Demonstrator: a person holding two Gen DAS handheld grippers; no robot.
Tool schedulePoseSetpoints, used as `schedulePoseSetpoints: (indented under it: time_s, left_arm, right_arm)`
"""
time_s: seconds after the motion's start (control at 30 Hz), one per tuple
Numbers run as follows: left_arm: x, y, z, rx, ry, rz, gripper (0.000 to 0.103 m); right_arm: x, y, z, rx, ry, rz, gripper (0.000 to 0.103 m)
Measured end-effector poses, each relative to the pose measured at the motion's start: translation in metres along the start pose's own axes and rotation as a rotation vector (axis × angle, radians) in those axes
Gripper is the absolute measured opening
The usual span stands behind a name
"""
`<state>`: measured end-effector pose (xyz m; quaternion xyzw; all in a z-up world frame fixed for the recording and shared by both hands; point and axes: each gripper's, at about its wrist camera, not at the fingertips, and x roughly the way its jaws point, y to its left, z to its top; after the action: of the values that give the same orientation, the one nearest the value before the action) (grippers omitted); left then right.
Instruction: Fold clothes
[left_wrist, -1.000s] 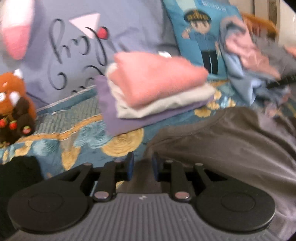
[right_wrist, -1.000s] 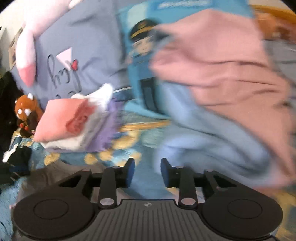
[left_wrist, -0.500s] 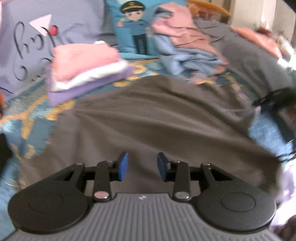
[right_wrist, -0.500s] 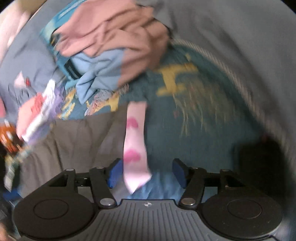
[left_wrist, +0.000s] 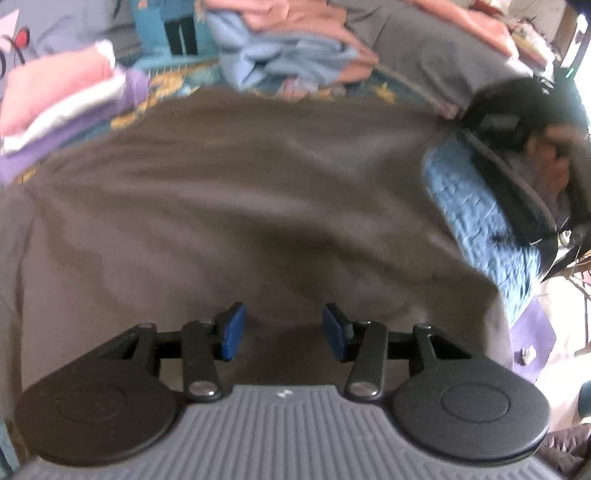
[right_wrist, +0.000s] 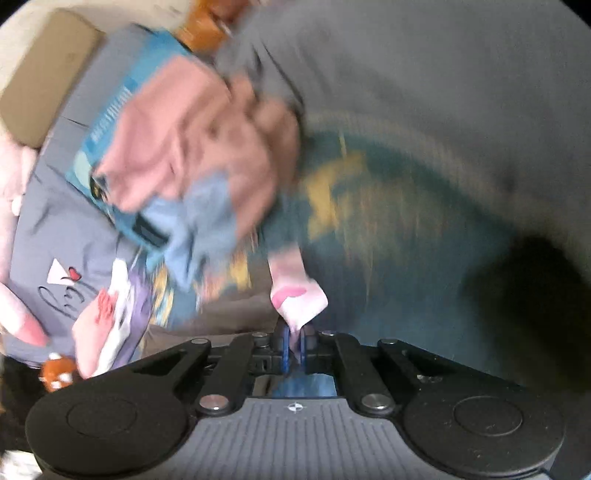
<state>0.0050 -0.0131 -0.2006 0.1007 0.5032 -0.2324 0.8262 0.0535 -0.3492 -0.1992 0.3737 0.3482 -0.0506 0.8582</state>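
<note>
A large brown garment (left_wrist: 240, 206) lies spread over the bed and fills the left wrist view. My left gripper (left_wrist: 282, 334) hovers over its near edge, its jaws opening with nothing between the blue pads. In the right wrist view, my right gripper (right_wrist: 293, 349) is shut on the end of a pink sock (right_wrist: 295, 295) with darker pink marks, which sticks out ahead of the jaws over the bedspread. A stack of folded clothes (left_wrist: 62, 99), pink over white over purple, sits at the far left. A loose heap of pink and light blue clothes (right_wrist: 199, 162) lies beyond the sock.
The patterned blue and gold bedspread (right_wrist: 369, 206) shows past the garments. A grey pillow with script lettering (right_wrist: 55, 236) and a cartoon cushion (left_wrist: 173, 33) line the head of the bed. A small brown plush toy (right_wrist: 59, 373) sits at the left. A blue knitted item (left_wrist: 476, 218) lies at the right.
My left gripper swept right from the folded stack to over the brown garment, and its pads spread apart. My right gripper swung over to the pink sock and closed on its end.
</note>
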Motion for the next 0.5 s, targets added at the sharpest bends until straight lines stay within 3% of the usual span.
schedulePoseSetpoints:
  time_s: [0.1,0.23,0.4,0.5]
  left_arm:
    - [0.006,0.001,-0.011,-0.007,0.054,-0.003,0.051]
    - [0.010,-0.004,-0.027,0.027,0.105,-0.007,0.051]
    - [0.005,-0.010,-0.039,0.040,0.117,-0.005,0.054]
    - [0.003,-0.006,-0.042,0.039,0.125,-0.015,0.055]
  right_arm:
    - [0.003,-0.004,0.013,-0.067,0.041,-0.026,0.005]
    - [0.028,-0.013,0.001,-0.135,0.166,-0.115,0.006]
    - [0.023,-0.022,-0.010,-0.079,0.134,-0.106,0.006]
    - [0.006,-0.004,0.001,-0.153,0.026,-0.047,0.006]
